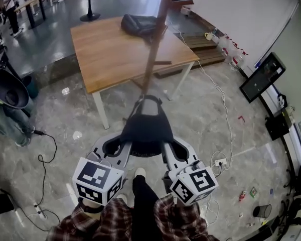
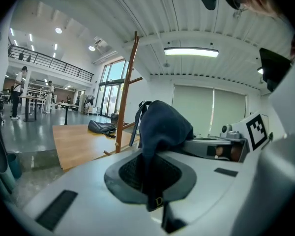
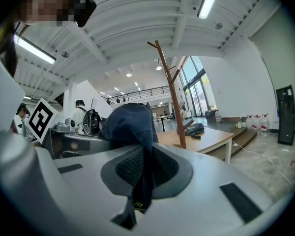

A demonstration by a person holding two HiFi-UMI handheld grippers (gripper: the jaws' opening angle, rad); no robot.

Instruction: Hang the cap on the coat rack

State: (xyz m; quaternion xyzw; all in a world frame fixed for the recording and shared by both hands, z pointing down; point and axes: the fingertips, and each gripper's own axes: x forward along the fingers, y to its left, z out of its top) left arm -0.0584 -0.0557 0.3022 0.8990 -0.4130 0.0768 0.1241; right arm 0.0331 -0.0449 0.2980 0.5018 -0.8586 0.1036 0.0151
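Note:
A dark navy cap [image 1: 146,127] hangs between my two grippers, just in front of the foot of the wooden coat rack [image 1: 153,49]. My left gripper [image 1: 113,147] is shut on the cap's left edge and my right gripper [image 1: 179,149] on its right edge. In the left gripper view the cap [image 2: 162,127] rises out of the closed left gripper [image 2: 152,173], with the coat rack [image 2: 125,92] beyond. From the right gripper [image 3: 145,173], the cap's [image 3: 132,124] fabric is pinched the same way, and the branched top of the coat rack [image 3: 172,92] stands behind it.
A wooden table [image 1: 115,54] stands behind the rack's pole, with a black bag [image 1: 139,24] on it. Cables and a power strip [image 1: 218,162] lie on the marble floor. A monitor [image 1: 262,77] leans at the right wall. A dark chair [image 1: 7,89] is at the left.

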